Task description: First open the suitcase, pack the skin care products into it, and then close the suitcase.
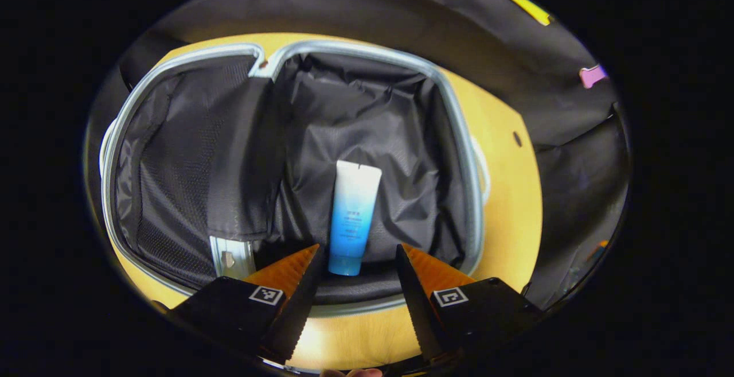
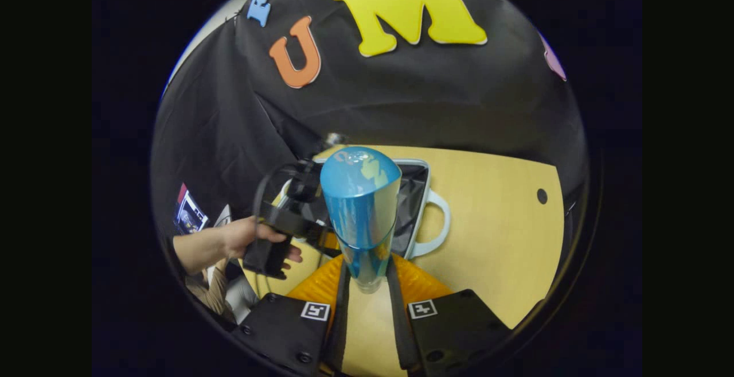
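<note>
The suitcase (image 1: pixel 459 130) lies open on a yellow table, its black lining showing. A white and blue tube (image 1: pixel 352 216) lies inside the right half, cap toward me. My left gripper (image 1: pixel 356 251) hovers open just above the tube's cap end, with nothing between its fingers. In the right gripper view, my right gripper (image 2: pixel 367 265) is shut on a blue bottle (image 2: pixel 361 210), held upright above the table. Behind the bottle I see the suitcase (image 2: pixel 421 193) with its pale handle (image 2: pixel 436 222). The left gripper (image 2: pixel 284 222) shows there too, held by a hand.
The yellow table (image 2: pixel 504 233) has bare surface to the right of the suitcase, with a small hole (image 2: pixel 542 195). A black cloth wall stands behind the table. A person's hand (image 2: pixel 238 239) and sleeve are at the left.
</note>
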